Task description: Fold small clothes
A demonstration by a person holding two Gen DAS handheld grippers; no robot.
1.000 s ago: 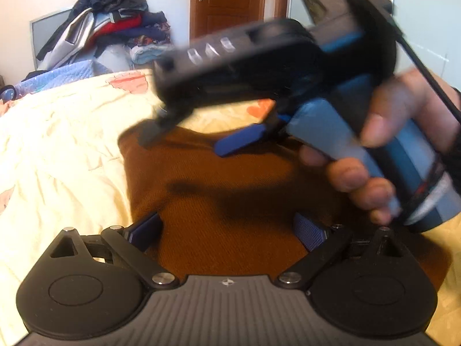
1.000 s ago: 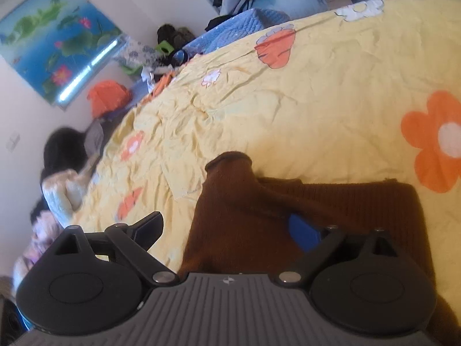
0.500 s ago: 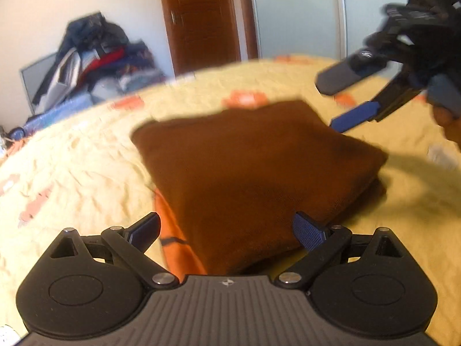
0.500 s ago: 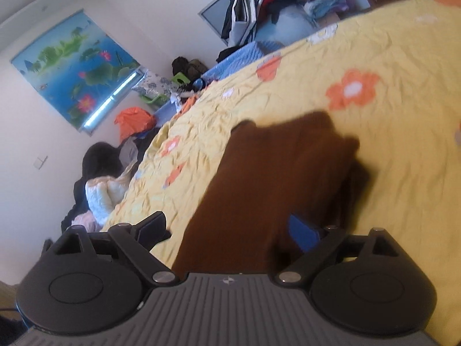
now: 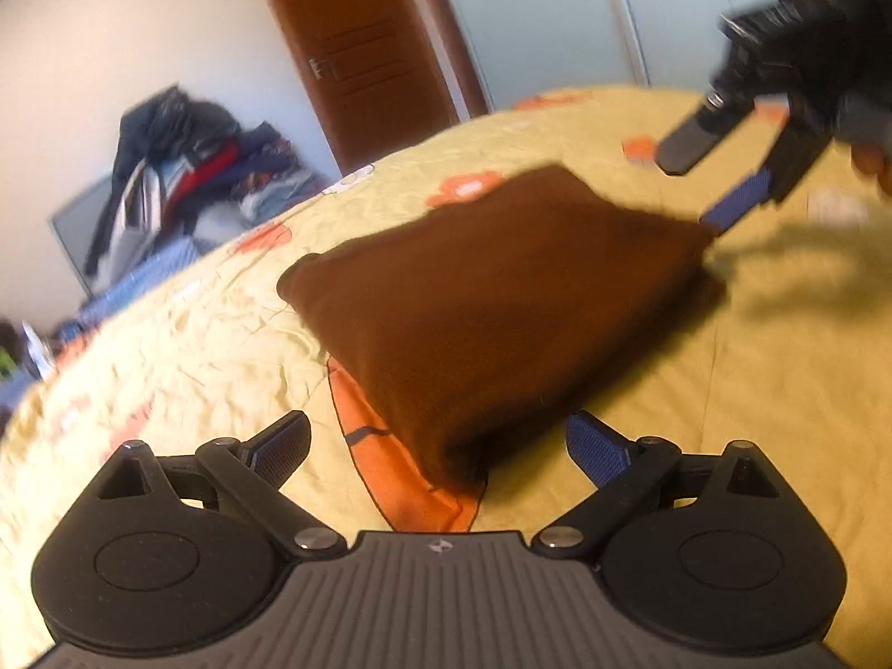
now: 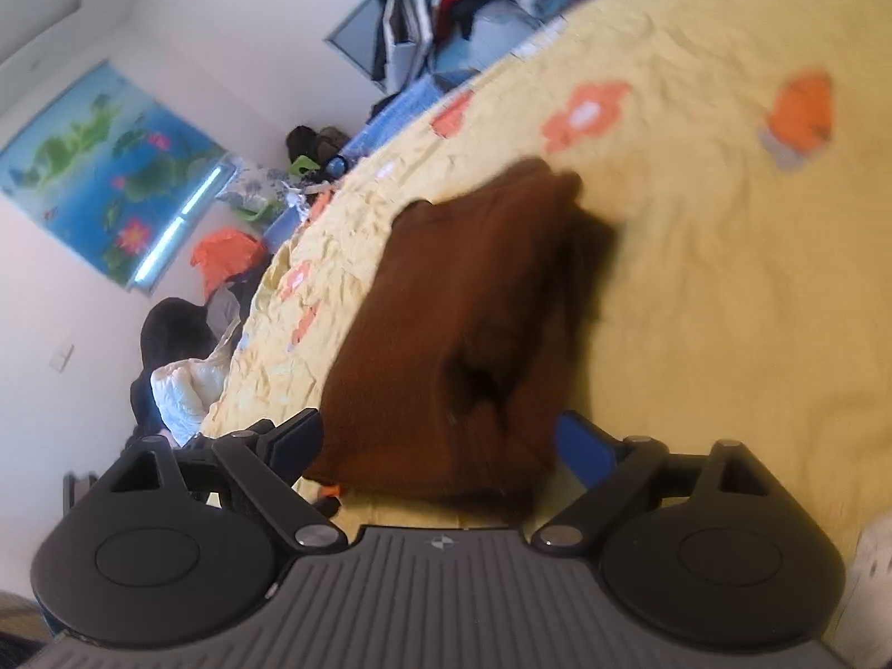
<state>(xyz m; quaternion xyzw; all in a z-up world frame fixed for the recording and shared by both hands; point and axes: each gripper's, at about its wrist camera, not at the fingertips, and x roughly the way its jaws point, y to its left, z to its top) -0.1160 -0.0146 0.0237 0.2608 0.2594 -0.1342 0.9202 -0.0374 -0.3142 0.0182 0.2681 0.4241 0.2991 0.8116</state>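
A brown knitted garment (image 5: 502, 301) lies folded into a thick rectangle on the yellow flowered bedsheet (image 5: 195, 345). My left gripper (image 5: 440, 440) is open and empty, just short of the garment's near corner. My right gripper (image 5: 697, 189) shows in the left wrist view at the upper right, open, above the garment's far right corner. In the right wrist view the garment (image 6: 463, 323) lies straight ahead, and the right gripper (image 6: 440, 440) is open with the garment's near edge between its fingers, not gripped.
A heap of clothes (image 5: 189, 167) is piled beyond the bed by a brown door (image 5: 362, 50). More clothes and a white jacket (image 6: 189, 384) lie on the floor to the left of the bed. A lotus picture (image 6: 106, 173) hangs on the wall.
Both grippers have let go and drawn back from the garment. The right gripper has risen out of the left view's centre to its upper right. The garment now lies folded flat.
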